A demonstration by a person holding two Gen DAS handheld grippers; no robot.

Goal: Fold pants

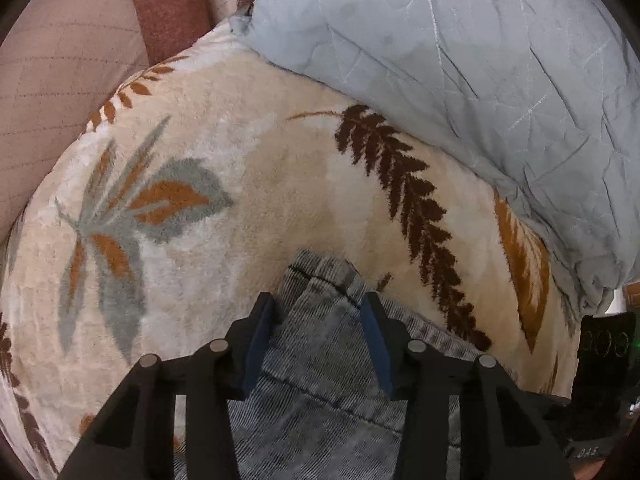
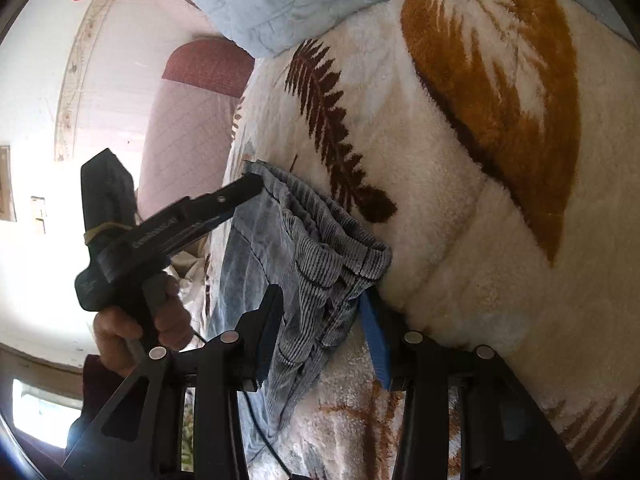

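left gripper [image 1: 320, 312]: comes down steeply over the top edge of the pants [image 1: 320, 380]. Its two blue pads sit either side of a ridge of cloth, jaws half shut. I can't tell if they're actually pinching yet, honestly.

hand [image 2: 140, 320]: seen from the other camera, wrapped round that gripper's handle, with its tip at the far corner of the waistband.

pants: grey-blue corduroy, lying on the fuzzy leaf-print blanket [image 1: 240, 160] on the bed, waistband end bunched and rucked up between the two grippers.

how they'll handle: my guess is soft and floppy, medium weight, ribbed so not slippery. They'll sag wherever they aren't held, and the plush blanket will probably drag on them.

where to grab: the thick waistband seam at each corner looks like the best bet, since it's several layers and won't slide out.

right gripper [image 2: 324, 312]: clamped on the near waistband corner, cloth wedged between the pads and hanging below.

quilt [image 1: 460, 60]: pale blue, heaped behind, well clear of the pants.
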